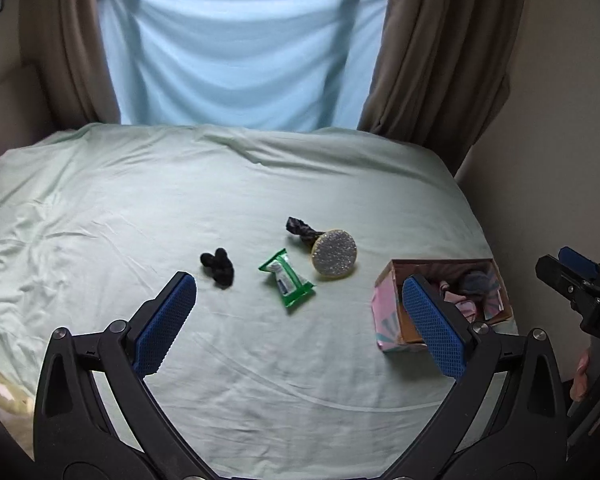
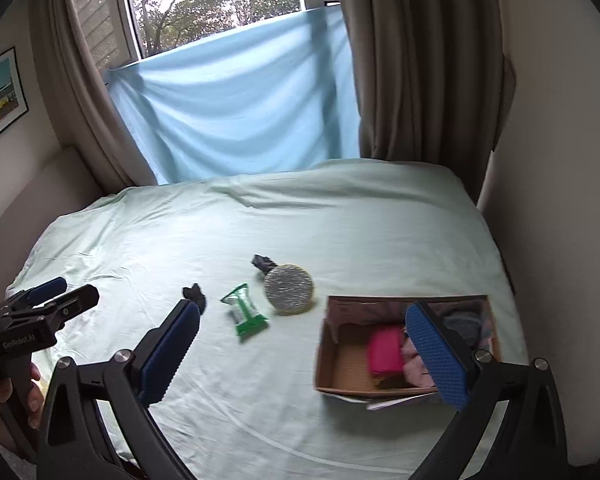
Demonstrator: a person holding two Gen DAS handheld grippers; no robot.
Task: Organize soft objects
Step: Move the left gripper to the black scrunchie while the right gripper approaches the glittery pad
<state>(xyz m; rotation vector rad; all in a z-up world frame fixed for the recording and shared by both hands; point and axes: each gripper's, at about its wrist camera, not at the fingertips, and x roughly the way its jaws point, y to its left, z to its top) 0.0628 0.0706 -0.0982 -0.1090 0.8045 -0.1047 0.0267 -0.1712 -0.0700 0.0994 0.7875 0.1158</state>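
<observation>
1. Left gripper: fingers spread wide, nothing between them, held above the bed sheet short of the loose items.
2. Right gripper: likewise wide open and empty, held over the near part of the bed with the cardboard box under its right finger.
3. Black sock bundle: lies on the sheet just ahead of the left finger of the left gripper. Judged light and squashy; a pinch across its middle should compress and hold it.
4. Green wipes packet: lies between the sock bundle and the round sponge. Its film wrapper is probably slick, so a grip across the flat body looks safer than one on a crimped end.
5. Round sponge: lies tilted, with a dark crumpled piece touching its far edge; what that piece is cannot be told. The sponge should give under pressure; taking it by the rim seems best.
6. Cardboard box: open-topped, at the right of the bed, already holding a pink pouch and soft fabric pieces.
</observation>
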